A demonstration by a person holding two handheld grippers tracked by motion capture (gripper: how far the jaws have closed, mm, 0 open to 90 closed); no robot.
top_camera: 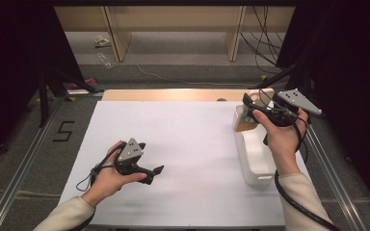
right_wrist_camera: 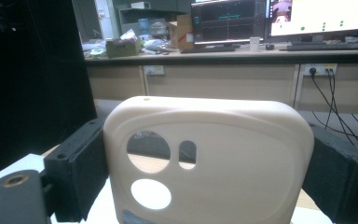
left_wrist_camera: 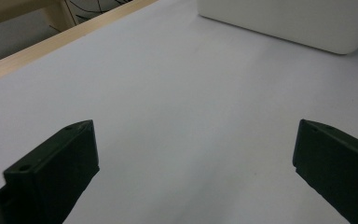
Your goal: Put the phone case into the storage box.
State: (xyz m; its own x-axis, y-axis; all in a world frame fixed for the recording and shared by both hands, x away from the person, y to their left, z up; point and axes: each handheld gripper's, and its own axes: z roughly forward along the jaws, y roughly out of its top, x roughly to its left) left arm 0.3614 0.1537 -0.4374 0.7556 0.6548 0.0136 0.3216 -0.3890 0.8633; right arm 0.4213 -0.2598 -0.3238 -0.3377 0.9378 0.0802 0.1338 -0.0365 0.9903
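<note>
Gripping a cream phone case [right_wrist_camera: 209, 158] by its two long edges, the right tool [top_camera: 251, 107] held it lifted above the far end of a white tray [top_camera: 257, 159], at about two o'clock on the table [top_camera: 183, 144] — jaws set wide, pads pressed flat on either side. The case looked light, thin and slightly springy, with camera cutouts weakening one end, so a hard squeeze could bow it; its smooth skin might slip, and the edge-to-edge hold near the middle seemed the sound place to take it. The left tool [top_camera: 150, 174] rested at about seven o'clock, jaws spread wide with nothing between them. White sheeting covered the table, with a pale wooden strip along its far edge. Beyond stood a counter with monitors [right_wrist_camera: 279, 18], boxes and trailing cables.
</note>
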